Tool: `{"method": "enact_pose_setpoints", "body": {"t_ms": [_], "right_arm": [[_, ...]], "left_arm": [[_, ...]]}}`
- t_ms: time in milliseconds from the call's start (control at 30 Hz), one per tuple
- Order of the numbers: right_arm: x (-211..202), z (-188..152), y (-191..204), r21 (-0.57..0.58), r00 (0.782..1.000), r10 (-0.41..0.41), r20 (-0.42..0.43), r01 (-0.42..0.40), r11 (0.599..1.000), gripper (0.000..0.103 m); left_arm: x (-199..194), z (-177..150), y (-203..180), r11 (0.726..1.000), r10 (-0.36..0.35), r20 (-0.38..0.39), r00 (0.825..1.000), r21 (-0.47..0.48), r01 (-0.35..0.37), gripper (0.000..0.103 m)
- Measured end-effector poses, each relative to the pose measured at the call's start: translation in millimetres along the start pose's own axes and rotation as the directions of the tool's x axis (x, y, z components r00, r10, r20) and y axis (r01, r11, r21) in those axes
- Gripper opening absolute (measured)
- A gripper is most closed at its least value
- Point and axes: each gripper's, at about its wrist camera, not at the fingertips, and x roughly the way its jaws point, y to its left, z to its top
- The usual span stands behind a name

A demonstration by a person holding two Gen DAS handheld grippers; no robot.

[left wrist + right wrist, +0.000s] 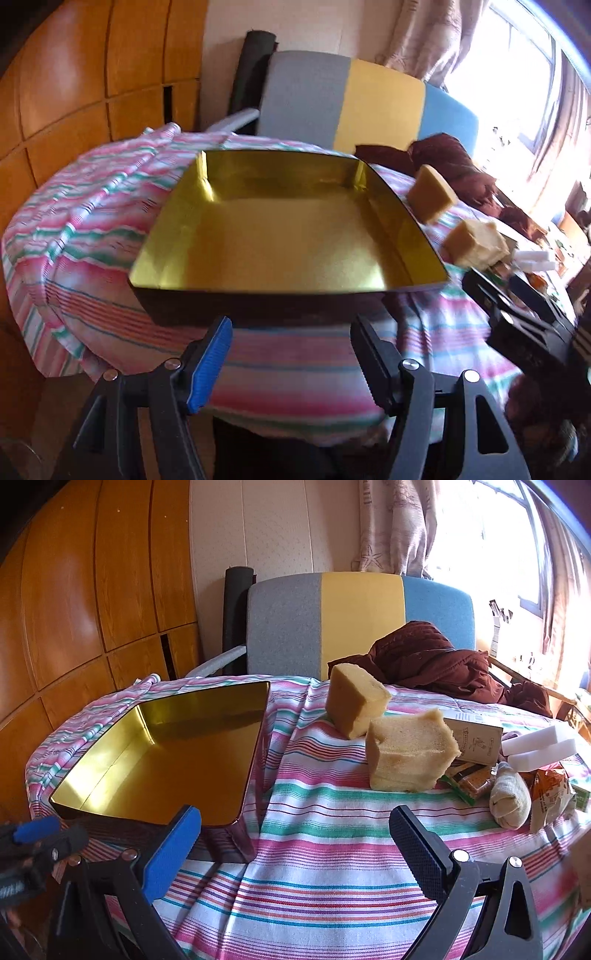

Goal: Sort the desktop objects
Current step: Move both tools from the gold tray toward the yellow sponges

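Observation:
A gold-lined tin box (288, 236) (162, 753) with dark outer walls lies empty on the striped tablecloth (332, 849). My left gripper (291, 354) stands open just before the box's near wall, holding nothing. My right gripper (295, 853) is open over the cloth, right of the box. Two yellow sponge blocks (356, 703) (410, 751) (430, 197) (476, 245) sit right of the box. Further right lie a rolled sock (511, 799), two white foam blocks (539, 744), snack packets (550, 794) and a printed card (474, 738).
A grey, yellow and blue chair back (358, 624) stands behind the table, with a dark red garment (443, 664) draped at the table's far right. Wooden cabinet doors (92, 590) fill the left. The left gripper's body (33, 845) shows at the right wrist view's lower left.

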Motion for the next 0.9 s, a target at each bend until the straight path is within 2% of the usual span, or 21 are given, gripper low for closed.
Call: {"method": "enact_pose_setpoints", "body": {"t_ms": [100, 233, 300, 333, 367, 500, 600, 700, 767, 833, 900], "right_arm": [[-1, 2, -5, 0.027, 1.000, 0.000, 0.003, 0.000, 1.000, 0.103], [0, 1, -14, 0.067, 1.000, 0.000, -0.001, 0.000, 0.998, 0.103], [0, 0, -18, 0.085, 1.000, -0.001, -0.005, 0.002, 0.996, 0.103], [0, 0, -20, 0.092, 1.000, -0.003, -0.007, 0.003, 0.996, 0.103], [0, -1, -21, 0.096, 1.000, -0.005, -0.010, 0.006, 0.995, 0.103], [-1, -4, -26, 0.100, 1.000, -0.012, -0.007, 0.012, 0.995, 0.103], [0, -7, -34, 0.112, 1.000, -0.013, -0.009, 0.014, 0.994, 0.103], [0, -9, -45, 0.118, 1.000, -0.027, -0.006, 0.028, 0.993, 0.103], [1, -11, -53, 0.125, 0.999, -0.037, -0.010, 0.038, 0.991, 0.103], [1, -13, -62, 0.135, 0.999, -0.041, -0.016, 0.042, 0.990, 0.103], [2, -12, -71, 0.149, 0.999, -0.045, -0.018, 0.047, 0.988, 0.103]], "left_arm": [[-12, -18, -9, 0.995, -0.099, -0.019, 0.995, 0.020, 0.099, 0.073], [-13, -28, -15, 0.991, -0.126, -0.055, 0.991, 0.048, 0.128, 0.076], [-8, -31, -18, 0.984, -0.161, -0.084, 0.983, 0.056, 0.166, 0.079], [-5, -32, -20, 0.980, -0.182, -0.102, 0.978, 0.059, 0.188, 0.085], [-2, -32, -22, 0.975, -0.205, -0.117, 0.972, 0.060, 0.212, 0.087], [-2, -33, -27, 0.956, -0.273, -0.131, 0.953, 0.069, 0.284, 0.088], [-5, -26, -26, 0.961, -0.254, -0.098, 0.962, 0.085, 0.263, 0.087], [-11, -15, -28, 0.972, -0.177, -0.044, 0.983, 0.149, 0.182, 0.086], [-10, -5, -28, 0.974, -0.140, -0.019, 0.990, 0.177, 0.141, 0.085], [-8, 7, -30, 0.973, -0.102, 0.005, 0.995, 0.208, 0.098, 0.079], [-3, 19, -31, 0.973, -0.093, 0.015, 0.996, 0.215, 0.088, 0.078]]}}
